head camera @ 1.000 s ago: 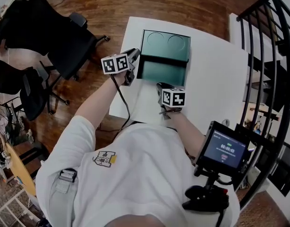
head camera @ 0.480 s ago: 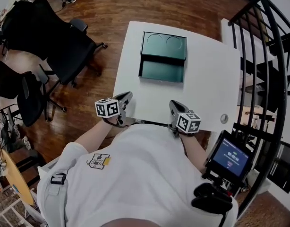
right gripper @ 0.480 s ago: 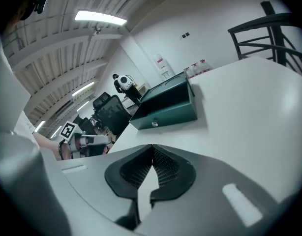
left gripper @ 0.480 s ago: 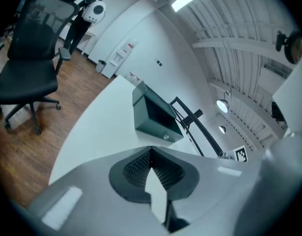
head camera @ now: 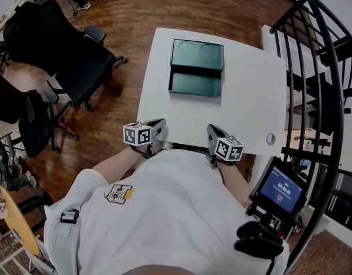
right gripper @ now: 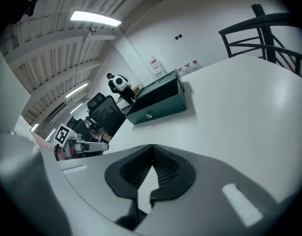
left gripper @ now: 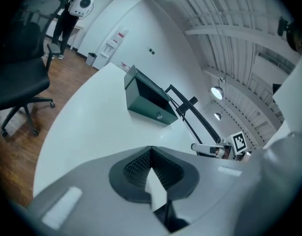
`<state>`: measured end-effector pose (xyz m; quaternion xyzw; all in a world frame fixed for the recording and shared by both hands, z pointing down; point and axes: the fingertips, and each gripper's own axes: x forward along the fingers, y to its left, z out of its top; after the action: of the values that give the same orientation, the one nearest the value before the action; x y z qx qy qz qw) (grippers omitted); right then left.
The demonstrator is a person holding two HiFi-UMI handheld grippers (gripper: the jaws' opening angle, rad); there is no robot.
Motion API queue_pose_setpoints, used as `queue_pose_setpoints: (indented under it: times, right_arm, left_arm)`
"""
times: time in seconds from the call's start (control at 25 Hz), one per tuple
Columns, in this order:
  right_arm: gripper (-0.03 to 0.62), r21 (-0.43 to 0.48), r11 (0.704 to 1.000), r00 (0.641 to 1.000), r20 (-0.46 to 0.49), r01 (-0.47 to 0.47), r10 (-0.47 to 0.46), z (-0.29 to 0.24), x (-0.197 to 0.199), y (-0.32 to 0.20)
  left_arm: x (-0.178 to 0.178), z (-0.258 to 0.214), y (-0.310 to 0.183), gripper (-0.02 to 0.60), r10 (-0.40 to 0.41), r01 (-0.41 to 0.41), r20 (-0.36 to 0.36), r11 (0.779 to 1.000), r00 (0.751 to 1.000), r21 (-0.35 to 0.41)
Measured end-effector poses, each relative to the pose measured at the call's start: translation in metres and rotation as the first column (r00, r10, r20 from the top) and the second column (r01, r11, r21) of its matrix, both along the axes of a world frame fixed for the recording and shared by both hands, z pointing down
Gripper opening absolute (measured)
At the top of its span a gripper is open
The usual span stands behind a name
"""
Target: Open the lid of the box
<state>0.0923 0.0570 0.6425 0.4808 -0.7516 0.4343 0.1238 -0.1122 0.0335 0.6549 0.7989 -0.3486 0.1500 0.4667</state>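
The dark green box [head camera: 196, 85] stands at the far side of the white table [head camera: 250, 102], its lid [head camera: 197, 55] swung up and back so the inside shows. It also appears in the left gripper view as the box [left gripper: 148, 100] and in the right gripper view as the box [right gripper: 158, 102], well ahead of both jaws. My left gripper [head camera: 159, 129] and right gripper [head camera: 213, 133] hover at the table's near edge, close to my body. The left gripper [left gripper: 151, 149] and right gripper [right gripper: 152, 146] are shut with nothing between their jaws.
Black office chairs [head camera: 55, 44] stand left of the table on the wood floor. A black metal railing [head camera: 313, 67] runs along the right. A small round disc [head camera: 270, 138] lies on the table's near right corner. A screen device [head camera: 279, 189] hangs at lower right.
Both grippers have drawn back from the box to the table's near edge. The box stays open where it was.
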Motion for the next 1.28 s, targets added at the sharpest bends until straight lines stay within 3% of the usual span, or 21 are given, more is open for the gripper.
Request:
queue_pose_setpoints:
  times: [1.28]
  right_arm:
    - [-0.002,0.056,0.998,0.999,-0.024,0.03,-0.029,-0.014,-0.004,-0.013]
  left_arm:
    - [0.004,-0.013,-0.009,0.0,-0.008,0.009,-0.026,1.0,1.0,0.026]
